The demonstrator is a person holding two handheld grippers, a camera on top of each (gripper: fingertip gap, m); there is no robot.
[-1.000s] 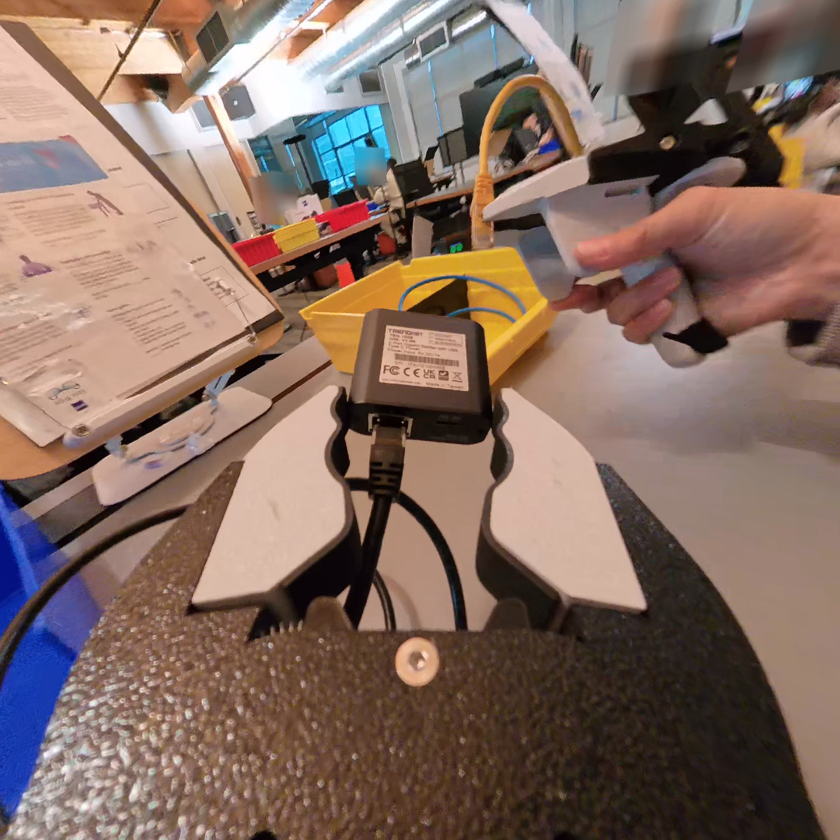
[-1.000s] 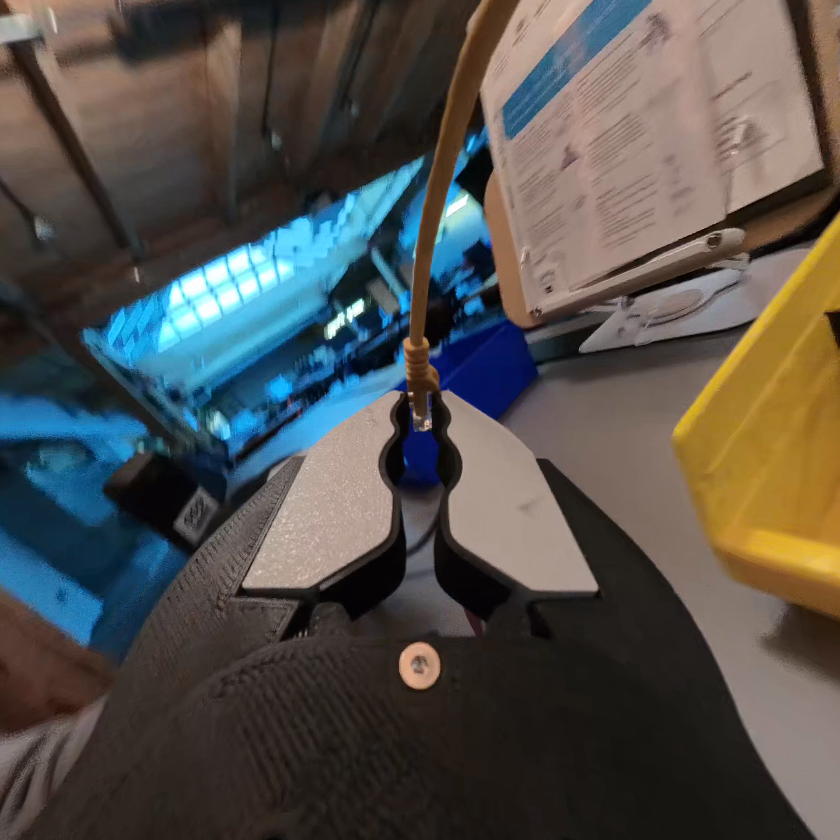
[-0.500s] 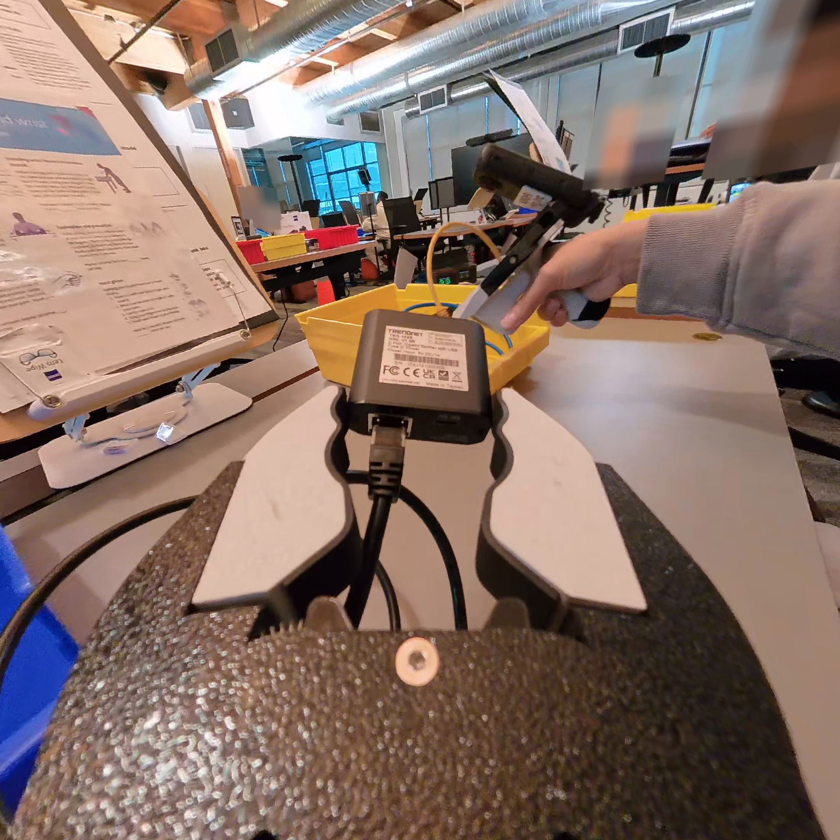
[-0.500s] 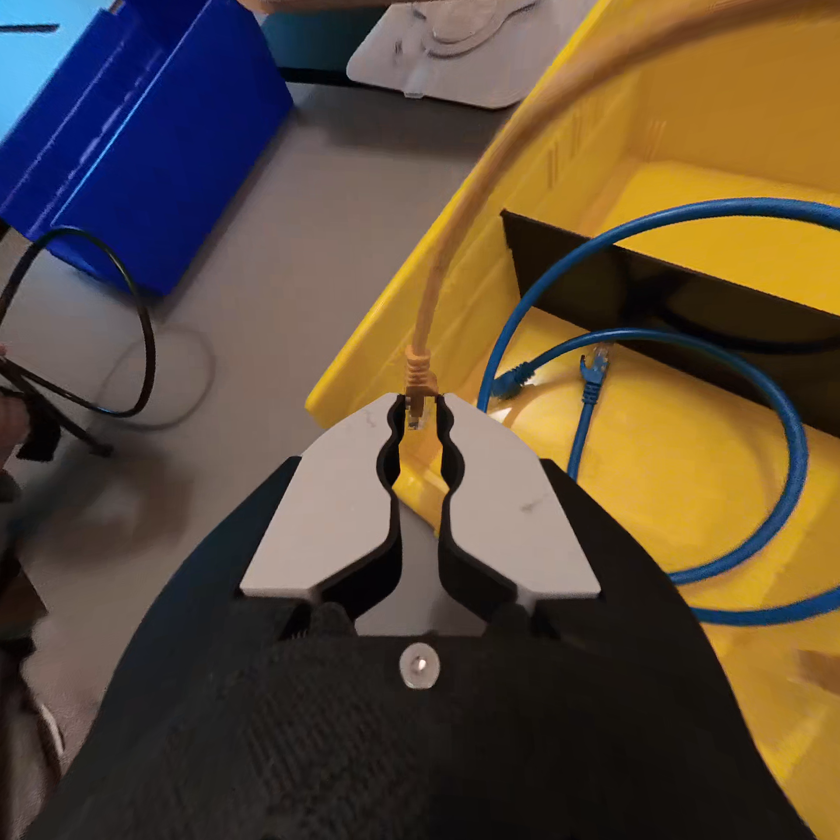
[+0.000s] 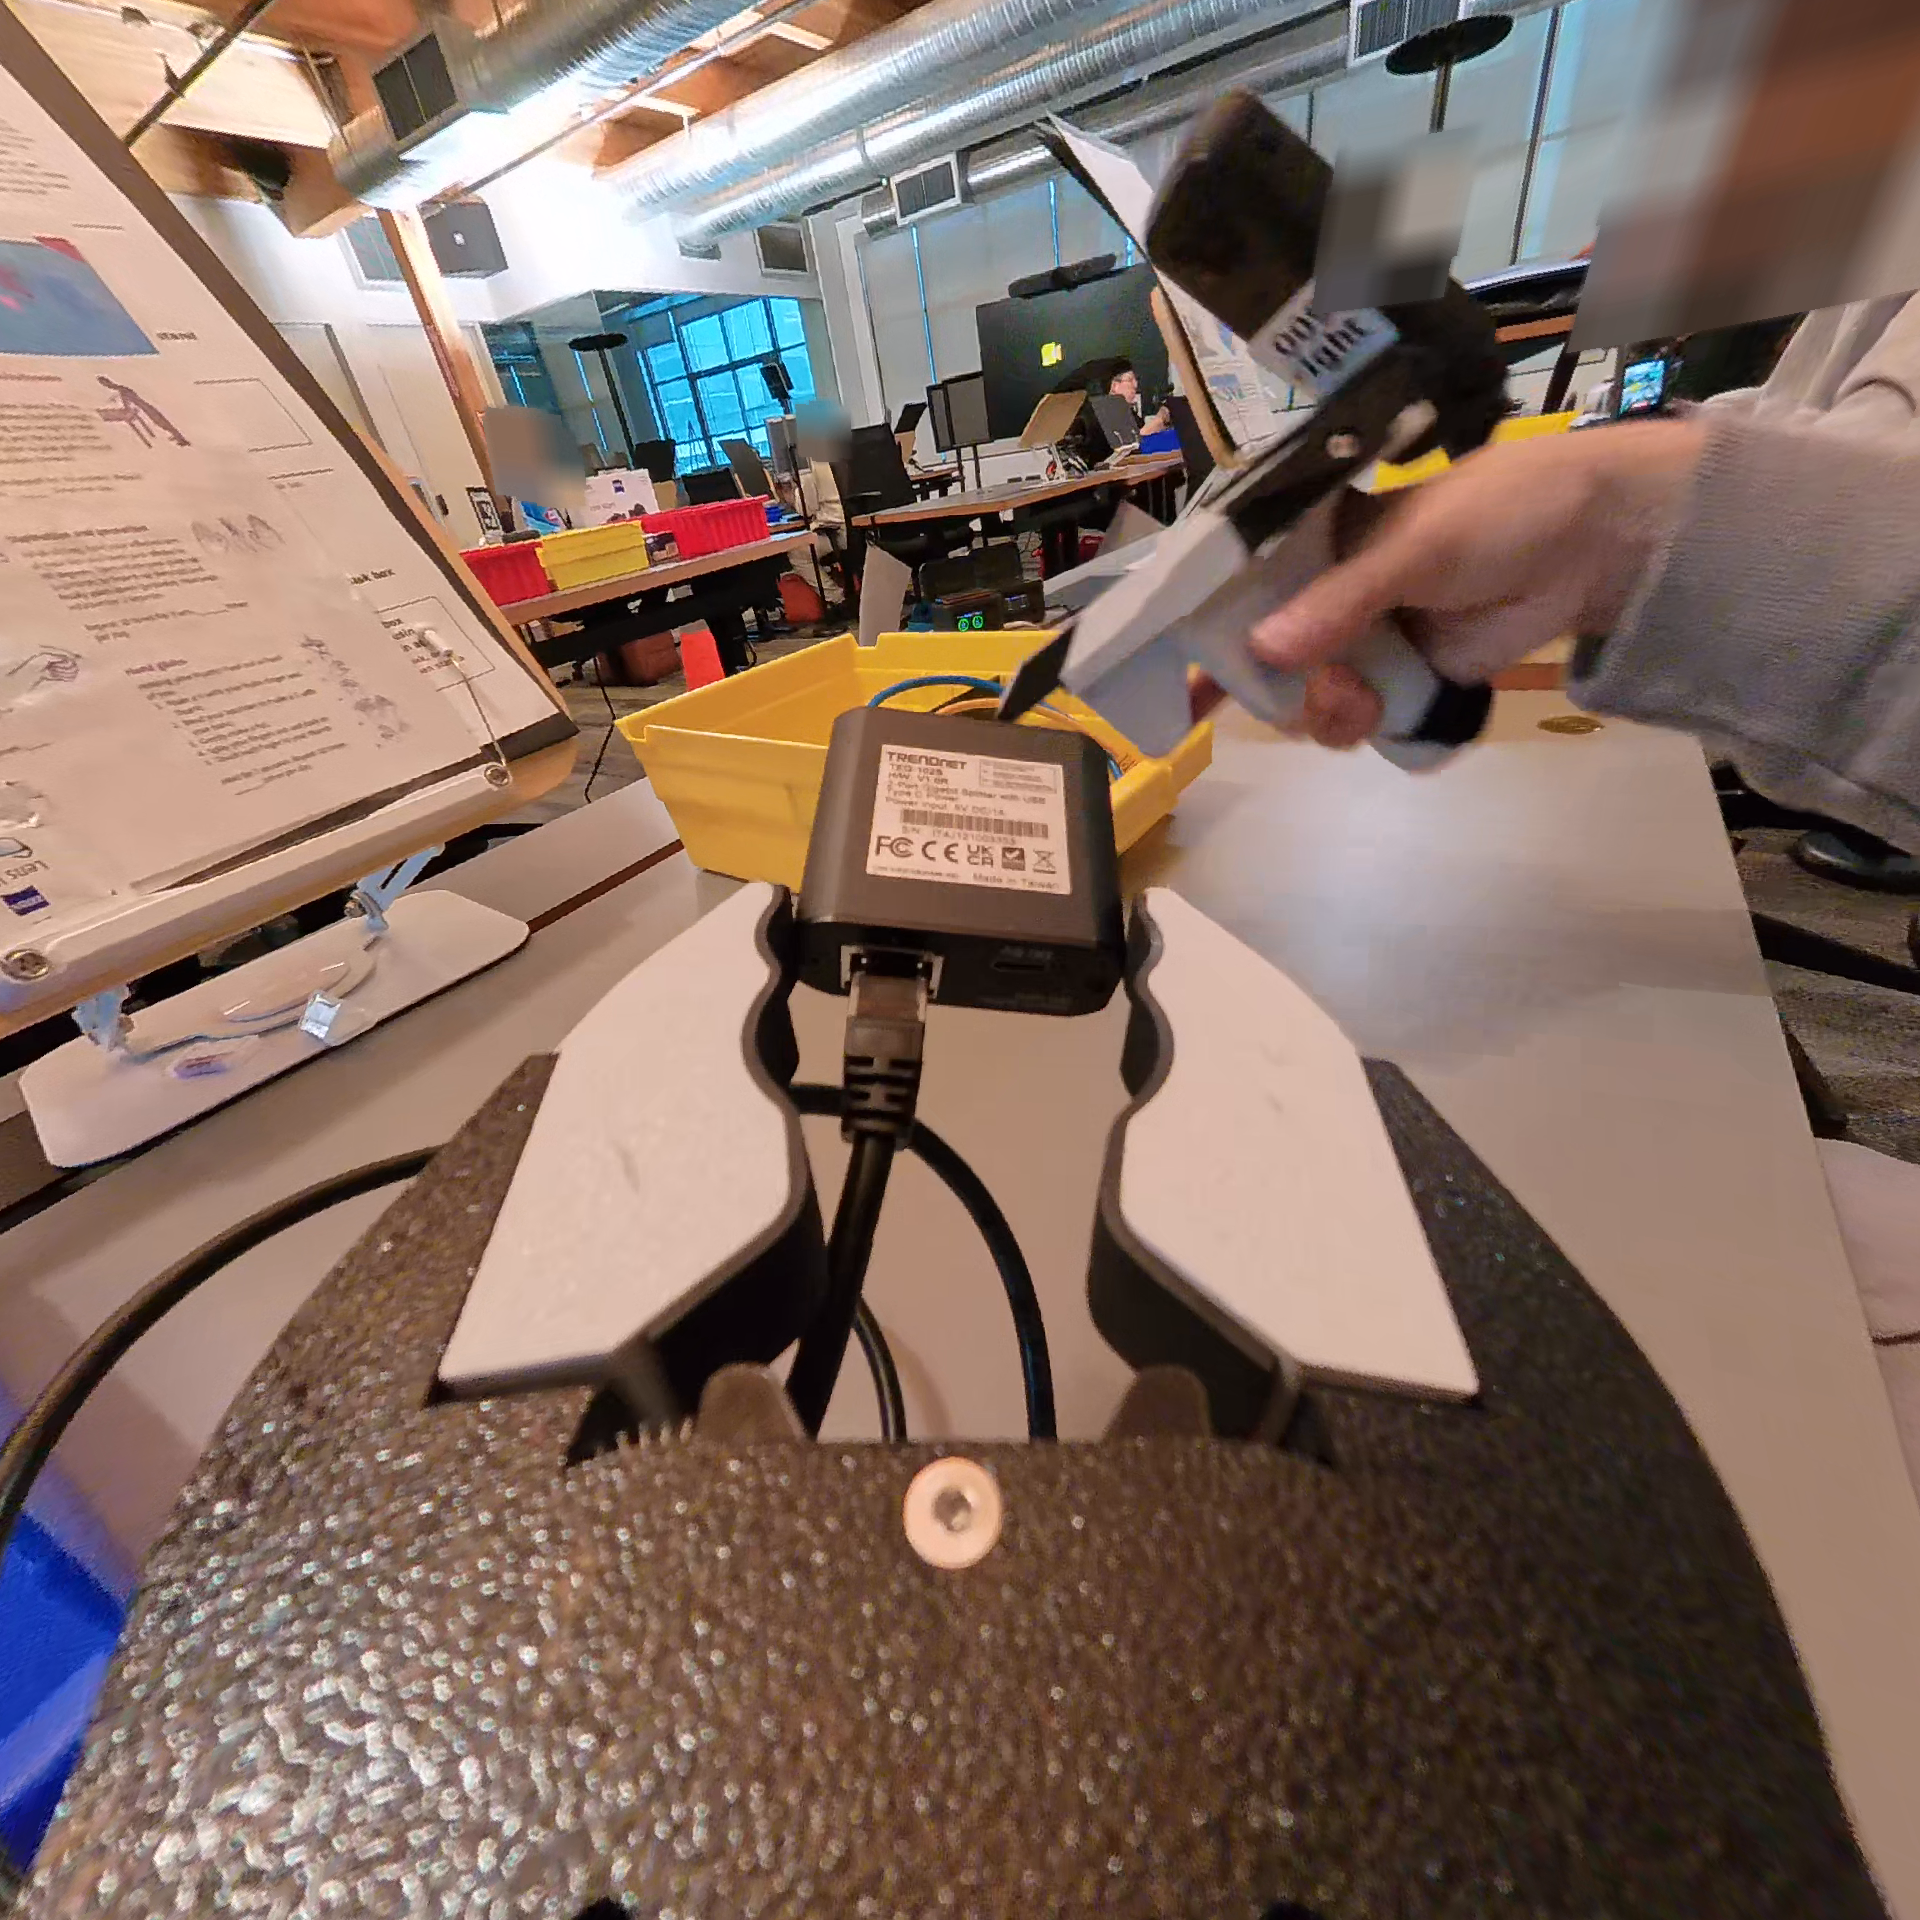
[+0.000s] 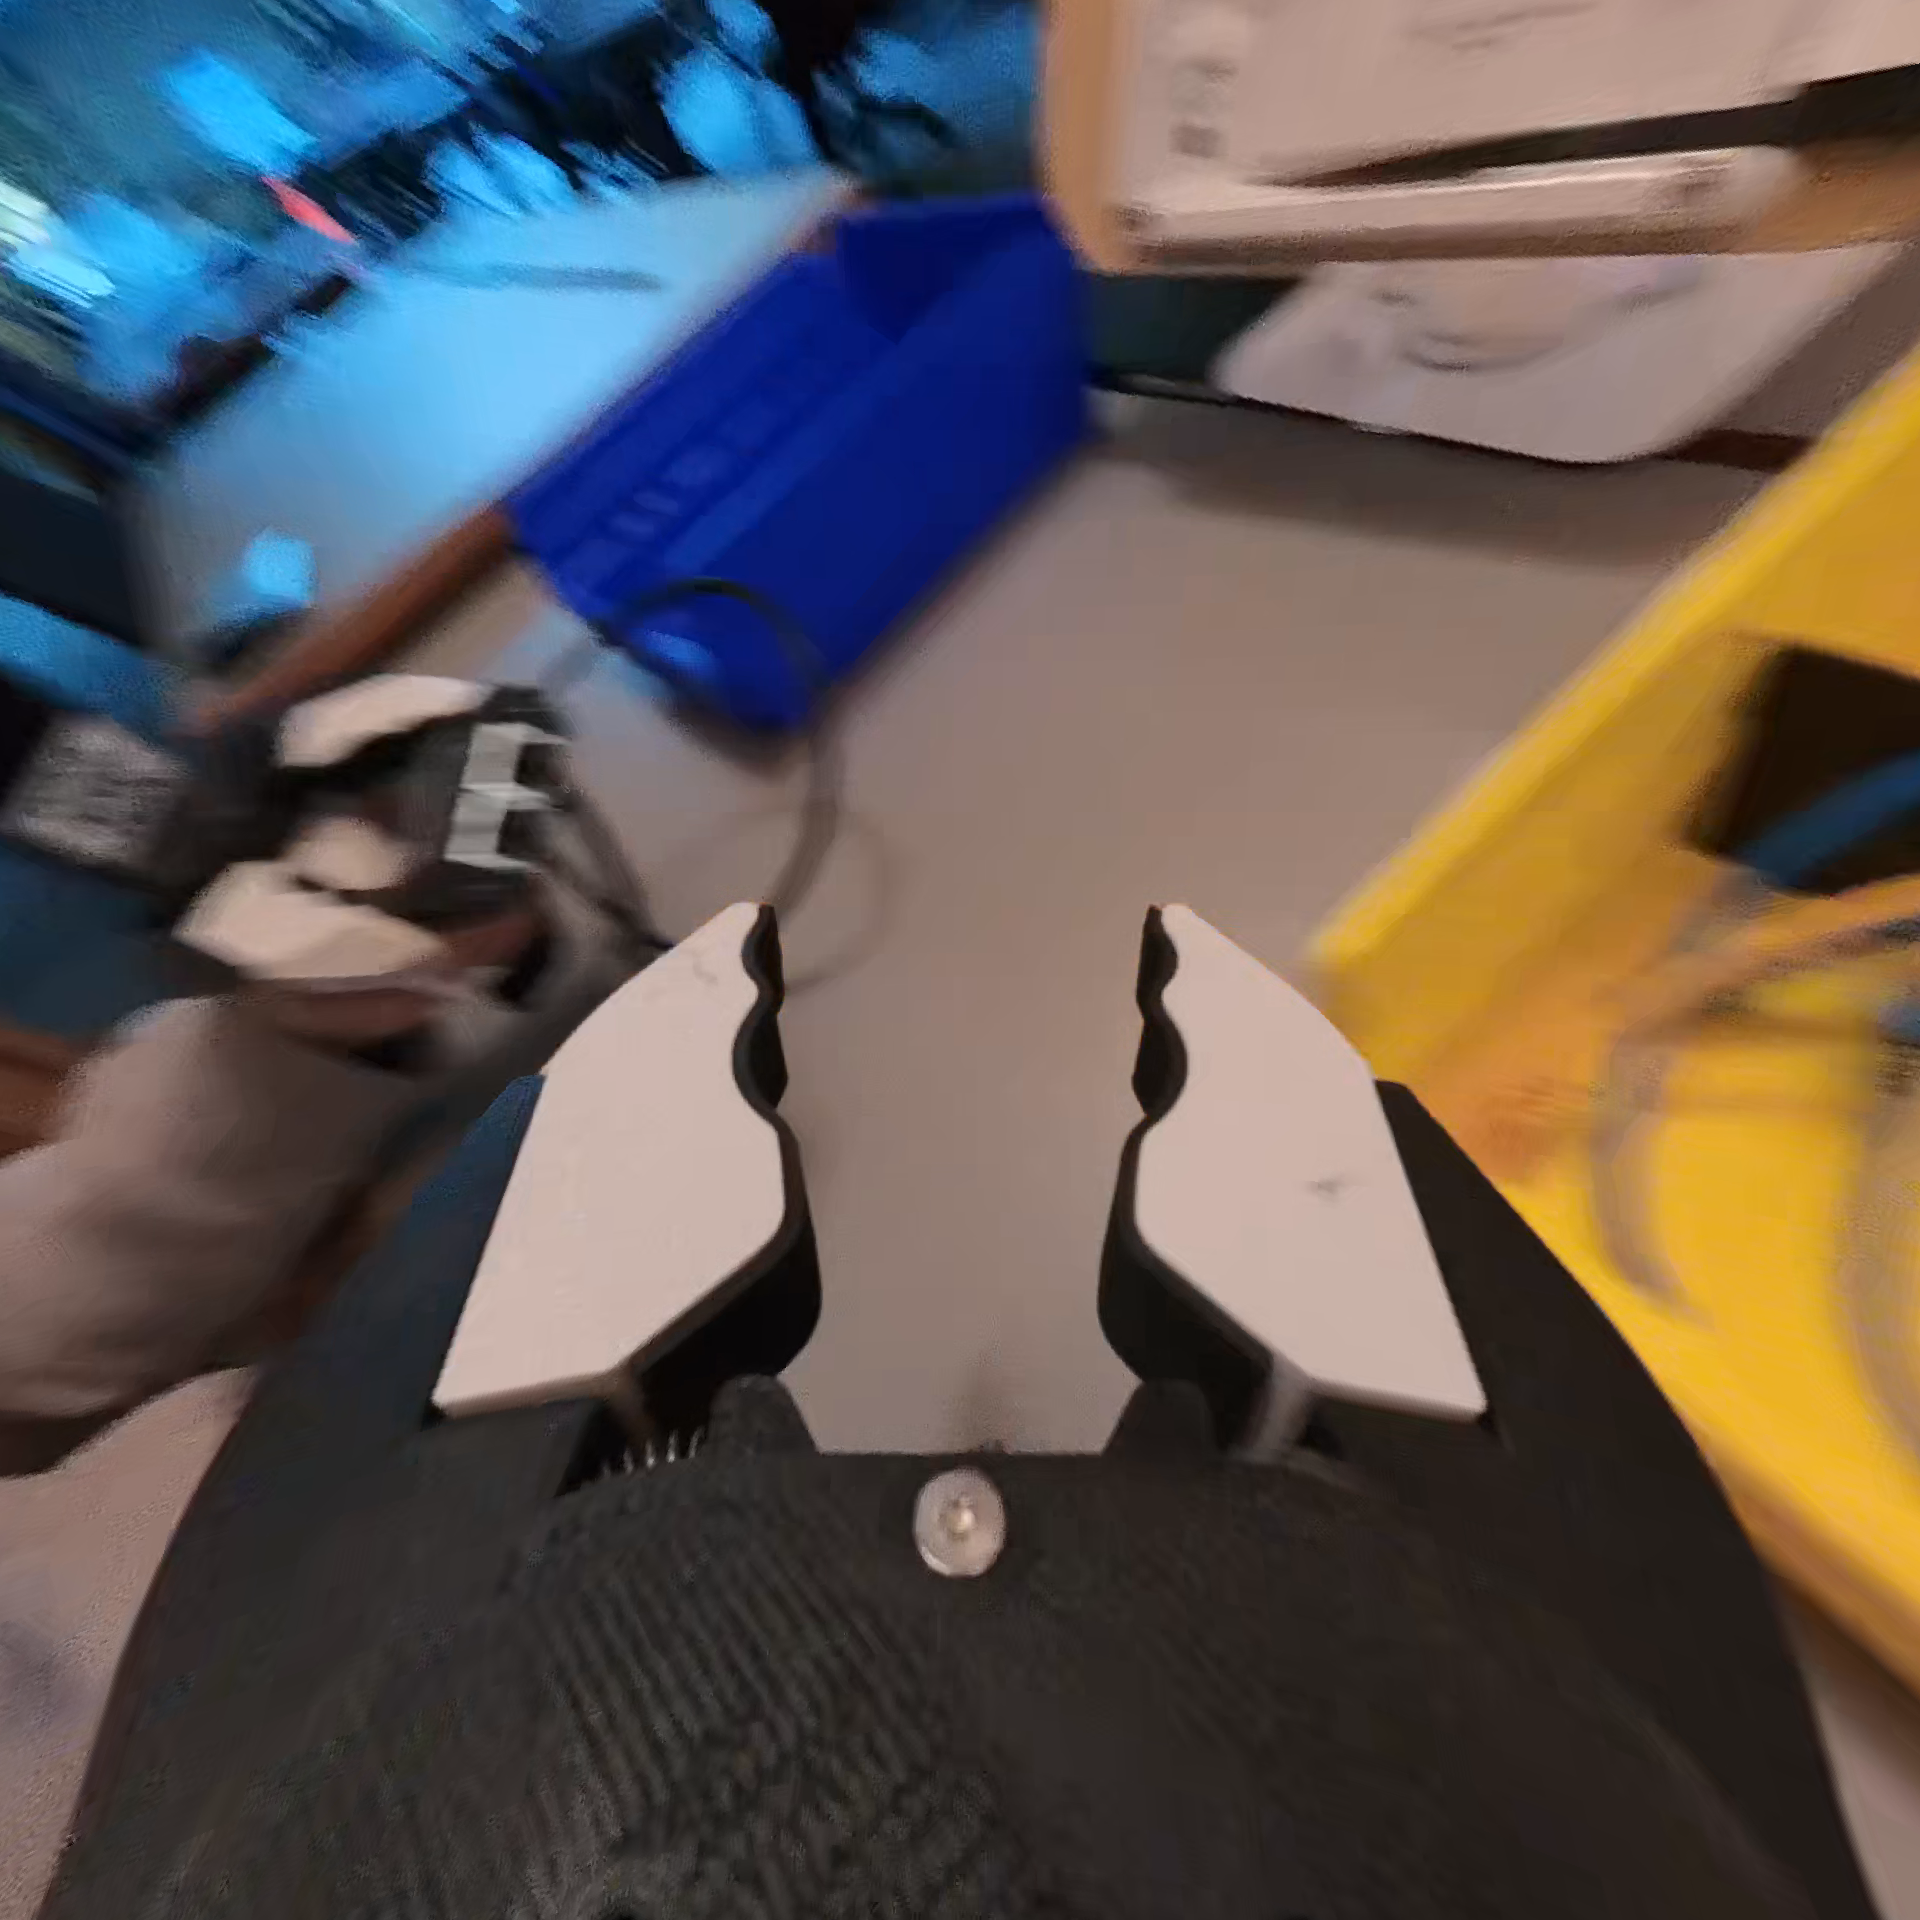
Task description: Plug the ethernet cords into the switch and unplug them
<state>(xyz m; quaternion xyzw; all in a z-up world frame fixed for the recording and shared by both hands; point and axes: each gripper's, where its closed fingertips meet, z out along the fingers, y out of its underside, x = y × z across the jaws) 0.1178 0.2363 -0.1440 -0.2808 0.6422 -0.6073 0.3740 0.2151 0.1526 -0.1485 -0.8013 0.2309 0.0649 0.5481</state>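
Left wrist view: tabletop (image 5: 1455, 935) bore yellow bin (image 5: 727, 758) at 12 o'clock. Left claw (image 5: 951, 935) pinched switch (image 5: 961, 831), black cord (image 5: 883, 1029) plugged, axis toward 6. Right claw (image 6: 956, 925) spread, empty, nearer bin cords.

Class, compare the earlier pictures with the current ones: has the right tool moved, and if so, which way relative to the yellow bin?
Yes. The right tool, now open and empty, has swung off the yellow bin toward the bare table beside it.
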